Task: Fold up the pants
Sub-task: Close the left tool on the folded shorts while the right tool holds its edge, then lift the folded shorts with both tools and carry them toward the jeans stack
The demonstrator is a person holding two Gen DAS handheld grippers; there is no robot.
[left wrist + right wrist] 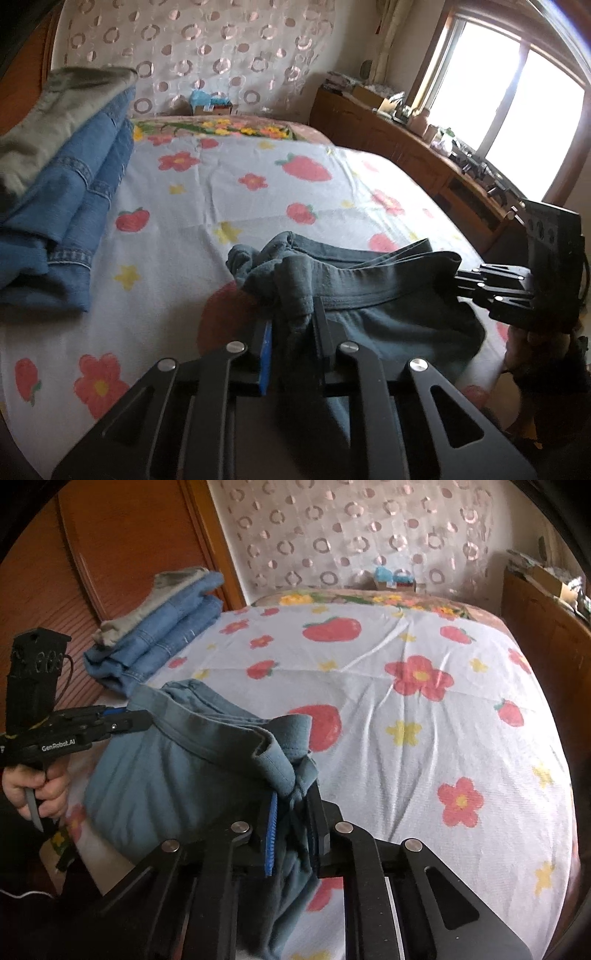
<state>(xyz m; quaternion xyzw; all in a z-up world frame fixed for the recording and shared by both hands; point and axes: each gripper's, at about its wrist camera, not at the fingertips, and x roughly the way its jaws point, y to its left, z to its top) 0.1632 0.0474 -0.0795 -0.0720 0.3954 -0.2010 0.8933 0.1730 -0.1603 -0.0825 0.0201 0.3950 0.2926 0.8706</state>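
pants gripped at the waistband by both tongs; folding not yet begun.

the grey-blue pants point(177, 775) are held at the near edge of the bed point(424, 738), the waistband stretched between the left tongs point(291, 332) and the right tongs point(291, 812); each pair is closed on a bunched corner of the band. the legs hang below the bed edge, out of view, so no fold is judged complete and laying out is left. a stack of folded jeans point(62, 206) occupies the far left corner by the headboard; the remaining sheet is open. a wooden cabinet point(406, 147) borders the right side.
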